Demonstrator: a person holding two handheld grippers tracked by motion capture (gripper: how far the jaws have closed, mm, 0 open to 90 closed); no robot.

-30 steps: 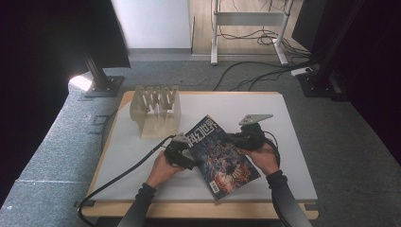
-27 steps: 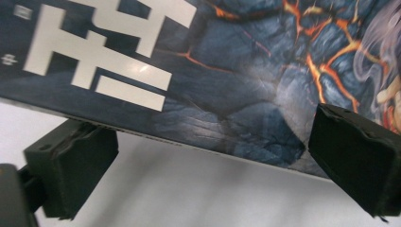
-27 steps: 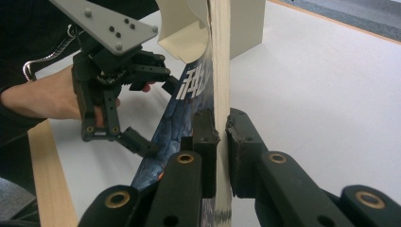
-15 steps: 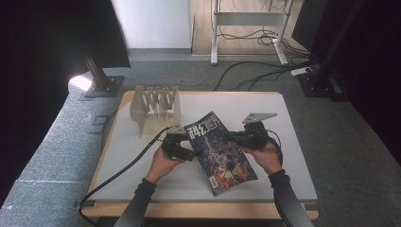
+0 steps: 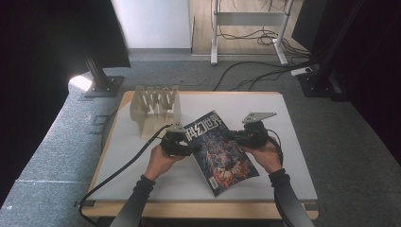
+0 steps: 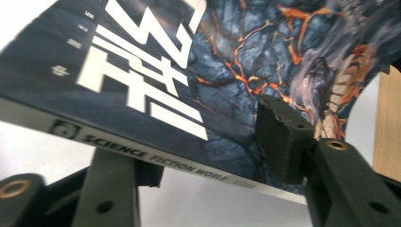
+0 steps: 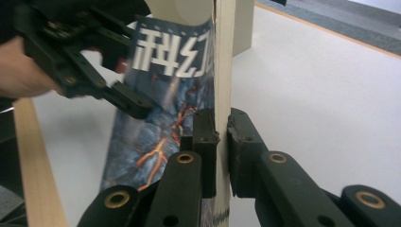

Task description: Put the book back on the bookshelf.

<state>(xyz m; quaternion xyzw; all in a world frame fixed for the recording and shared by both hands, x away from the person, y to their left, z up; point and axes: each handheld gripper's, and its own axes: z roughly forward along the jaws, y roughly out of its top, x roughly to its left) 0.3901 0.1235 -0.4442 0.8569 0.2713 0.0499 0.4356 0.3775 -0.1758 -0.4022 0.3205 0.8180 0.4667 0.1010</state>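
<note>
Resting on grey carpet, the white table (image 5: 293, 142) bears a jaws-gripped magazine (image 5: 220, 151).

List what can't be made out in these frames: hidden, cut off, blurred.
- Magazine: its back cover faces away in the high view; in the left gripper view its cover runs off the top and right edges.
- Left gripper: its lower jaw tip sits behind the magazine's spine, so contact there is unclear.
- Right gripper: page edge between the jaws is blurred.
- Wooden rack: what its slots hold is too small to tell, high view.
</note>
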